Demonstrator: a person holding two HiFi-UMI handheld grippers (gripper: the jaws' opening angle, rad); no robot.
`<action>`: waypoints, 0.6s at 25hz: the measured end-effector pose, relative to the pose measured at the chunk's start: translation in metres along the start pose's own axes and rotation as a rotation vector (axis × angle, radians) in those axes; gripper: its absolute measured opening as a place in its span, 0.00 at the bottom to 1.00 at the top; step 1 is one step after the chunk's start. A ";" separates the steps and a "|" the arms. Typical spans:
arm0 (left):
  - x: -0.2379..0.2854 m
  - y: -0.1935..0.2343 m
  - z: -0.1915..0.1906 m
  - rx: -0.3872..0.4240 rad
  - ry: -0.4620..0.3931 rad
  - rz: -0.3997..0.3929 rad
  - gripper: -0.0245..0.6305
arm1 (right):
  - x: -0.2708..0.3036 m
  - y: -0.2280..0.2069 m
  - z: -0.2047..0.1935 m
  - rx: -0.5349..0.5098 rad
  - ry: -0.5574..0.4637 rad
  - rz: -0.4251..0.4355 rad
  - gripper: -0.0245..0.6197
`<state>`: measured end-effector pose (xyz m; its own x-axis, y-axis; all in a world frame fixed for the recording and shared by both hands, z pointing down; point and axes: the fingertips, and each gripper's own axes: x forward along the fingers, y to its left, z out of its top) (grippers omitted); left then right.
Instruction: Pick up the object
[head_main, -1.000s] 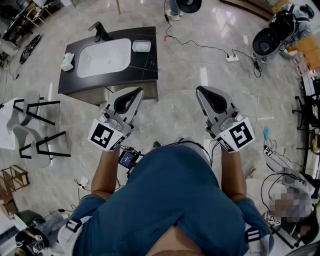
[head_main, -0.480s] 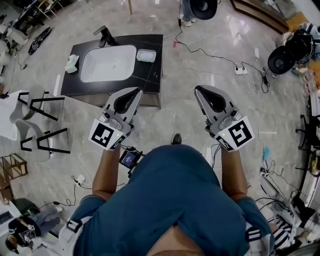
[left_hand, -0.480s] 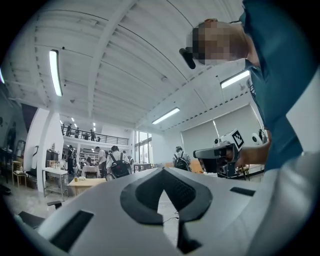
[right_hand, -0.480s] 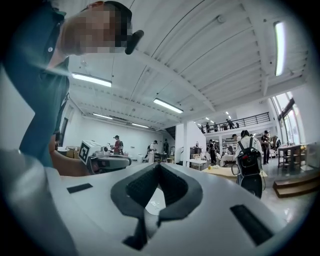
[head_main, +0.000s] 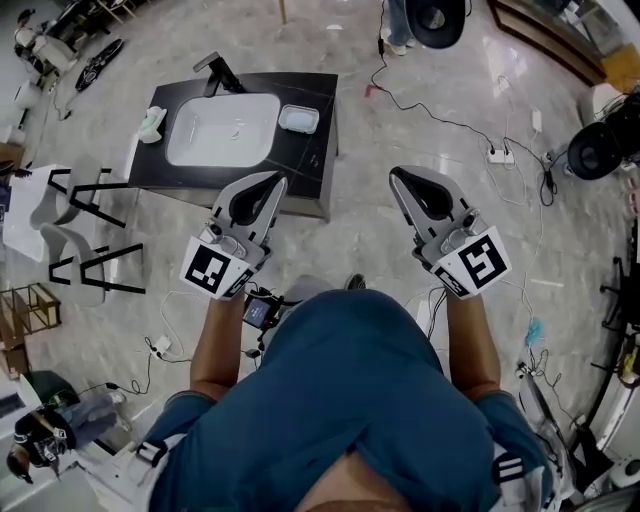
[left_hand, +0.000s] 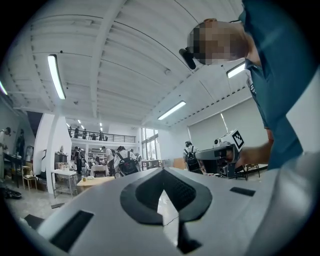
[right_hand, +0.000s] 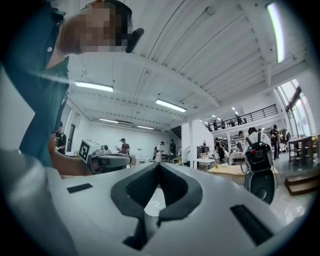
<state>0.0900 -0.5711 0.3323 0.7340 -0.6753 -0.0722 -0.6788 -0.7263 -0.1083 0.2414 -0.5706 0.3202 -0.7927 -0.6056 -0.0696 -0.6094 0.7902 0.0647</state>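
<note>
A dark counter (head_main: 312, 160) with a white sink basin (head_main: 220, 128) and a black faucet (head_main: 222, 72) stands on the floor ahead, to the left. On it lie a small white dish (head_main: 298, 119) and a pale green item (head_main: 152, 122). My left gripper (head_main: 277, 181) is held level in front of me, shut and empty, its tip just short of the counter's near edge in the head view. My right gripper (head_main: 396, 176) is held level beside it over bare floor, also shut and empty. Each gripper view looks along closed jaws, the left gripper (left_hand: 162, 170) and the right gripper (right_hand: 159, 165), into a large hall.
Two white chairs with black frames (head_main: 70, 215) stand left of the counter. Cables and a power strip (head_main: 497, 155) trail across the marble floor at right, near a black round machine (head_main: 600, 150). A wooden rack (head_main: 25, 312) sits at far left. People stand in the hall beyond.
The whole floor scene has slid in the head view and the counter has shifted right. Both grippers keep the same pose in front of the body, jaws unchanged.
</note>
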 end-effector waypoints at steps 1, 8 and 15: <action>0.001 0.003 -0.002 0.001 0.006 0.002 0.04 | 0.004 -0.002 -0.002 0.007 0.001 0.004 0.06; 0.006 0.046 -0.017 -0.026 0.011 0.001 0.04 | 0.046 -0.017 -0.017 0.027 0.029 0.002 0.06; 0.015 0.105 -0.028 -0.055 -0.003 -0.058 0.04 | 0.105 -0.026 -0.019 0.020 0.034 -0.045 0.06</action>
<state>0.0291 -0.6614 0.3476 0.7718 -0.6319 -0.0702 -0.6356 -0.7699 -0.0580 0.1743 -0.6566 0.3304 -0.7645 -0.6435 -0.0378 -0.6446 0.7634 0.0419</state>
